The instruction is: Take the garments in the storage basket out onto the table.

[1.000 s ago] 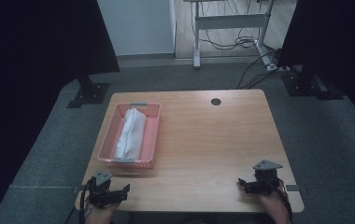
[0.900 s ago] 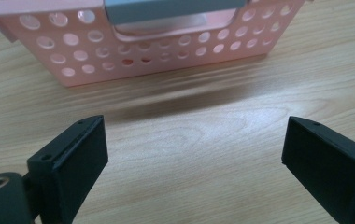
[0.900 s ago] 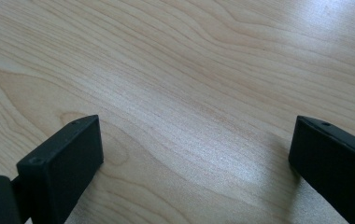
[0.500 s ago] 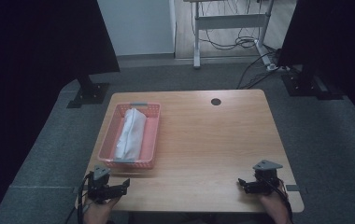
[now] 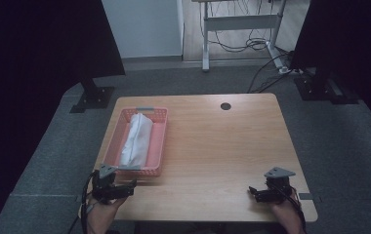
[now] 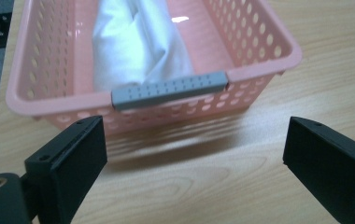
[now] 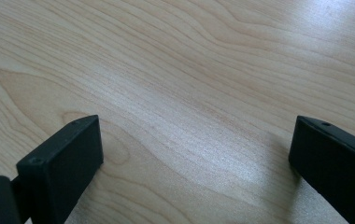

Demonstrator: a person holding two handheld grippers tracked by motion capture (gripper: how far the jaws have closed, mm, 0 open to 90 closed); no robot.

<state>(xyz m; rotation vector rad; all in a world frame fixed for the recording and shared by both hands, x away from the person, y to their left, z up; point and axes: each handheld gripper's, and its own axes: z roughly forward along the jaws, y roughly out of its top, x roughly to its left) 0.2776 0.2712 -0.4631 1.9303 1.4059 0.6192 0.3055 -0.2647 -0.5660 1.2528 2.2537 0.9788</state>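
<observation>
Down at the near edge of the worktop, the left tongs are released, their two black jaws standing wide apart with nothing between them. In the left gripper view these left tongs hang just above the wood and face the near short end of a pink basket, which is close ahead but not touched. A grey handle strip sits in the middle of that near rim, roughly centred between the jaws. The person's left hand holds the tool from below the worktop's edge, and a dark cable trails off it to the left.

The right tongs are released as well, jaws spread wide. In the right gripper view the right tongs hover low over bare pale wood grain, with nothing held. The right hand grips the tool near the right near corner, well apart from the basket.

The pink basket lies lengthwise on the left part of the worktop, its sides pierced with rows of holes. Inside it rests a white folded cloth, running along the basket's length; in the left gripper view the cloth is bunched against the near wall, just behind the grey strip.

Farther off, a small dark round hole marks the worktop near its far edge. Grey carpet surrounds the worktop, and a desk frame with loose cables stands beyond.
</observation>
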